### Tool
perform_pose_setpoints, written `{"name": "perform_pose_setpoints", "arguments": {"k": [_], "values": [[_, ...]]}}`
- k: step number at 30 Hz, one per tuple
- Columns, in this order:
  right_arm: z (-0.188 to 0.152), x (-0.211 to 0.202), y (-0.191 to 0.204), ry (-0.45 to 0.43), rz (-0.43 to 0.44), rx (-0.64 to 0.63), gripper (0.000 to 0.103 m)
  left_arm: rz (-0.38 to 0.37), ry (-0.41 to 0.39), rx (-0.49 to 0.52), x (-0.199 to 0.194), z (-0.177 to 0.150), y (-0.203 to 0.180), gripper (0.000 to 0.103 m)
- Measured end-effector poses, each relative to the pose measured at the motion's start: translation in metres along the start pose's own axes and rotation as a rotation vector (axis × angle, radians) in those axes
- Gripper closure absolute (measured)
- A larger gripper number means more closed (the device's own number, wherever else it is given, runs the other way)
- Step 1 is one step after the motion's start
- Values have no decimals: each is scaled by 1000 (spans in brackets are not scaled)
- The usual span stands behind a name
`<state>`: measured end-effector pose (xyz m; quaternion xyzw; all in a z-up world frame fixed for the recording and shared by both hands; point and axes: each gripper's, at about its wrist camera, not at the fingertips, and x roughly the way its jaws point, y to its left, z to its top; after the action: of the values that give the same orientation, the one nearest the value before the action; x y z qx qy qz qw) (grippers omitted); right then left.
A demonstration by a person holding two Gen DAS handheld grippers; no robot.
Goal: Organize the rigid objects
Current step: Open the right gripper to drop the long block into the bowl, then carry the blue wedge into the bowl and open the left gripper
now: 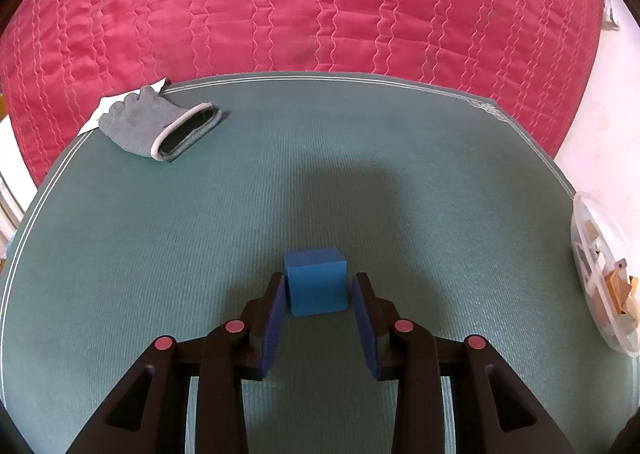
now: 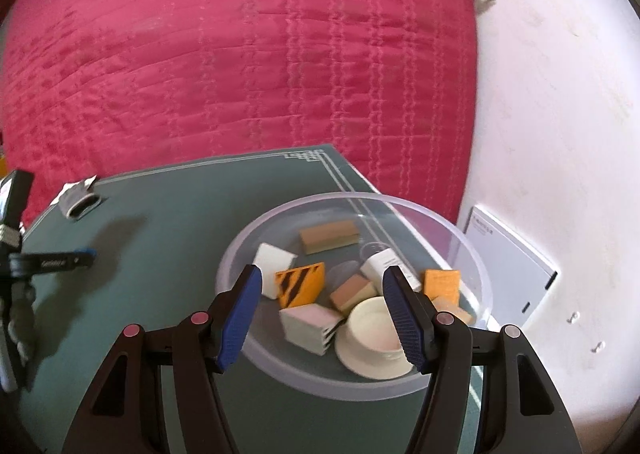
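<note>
Looking left first: your left tool (image 1: 318, 288) brackets the blue block (image 1: 316, 281) on the green desk (image 1: 160, 254), pads flanking its side faces, a sliver of gap on the right, so not clamped. It reads as a light, stiff, near-cubic foam or wood piece; take those flat sides squarely. With no real long axis, one face points toward six o'clock. Over at three o'clock, your right tool (image 2: 322, 296) hangs open and empty above the clear bowl (image 2: 476, 254) of blocks.
</note>
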<state>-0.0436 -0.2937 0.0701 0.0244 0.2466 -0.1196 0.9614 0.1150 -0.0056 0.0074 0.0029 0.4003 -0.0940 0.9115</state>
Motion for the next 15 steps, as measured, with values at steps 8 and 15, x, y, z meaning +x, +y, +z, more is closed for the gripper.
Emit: {"name": "perform_pose_setpoints", "arguments": {"k": [8,15], "values": [[-1,3,-7,19,33,51,39,10,5,-6,3,2,-1,54],[-2,6,-14,35,48,87,39,53,0,-8,5,3,-4,70]]}}
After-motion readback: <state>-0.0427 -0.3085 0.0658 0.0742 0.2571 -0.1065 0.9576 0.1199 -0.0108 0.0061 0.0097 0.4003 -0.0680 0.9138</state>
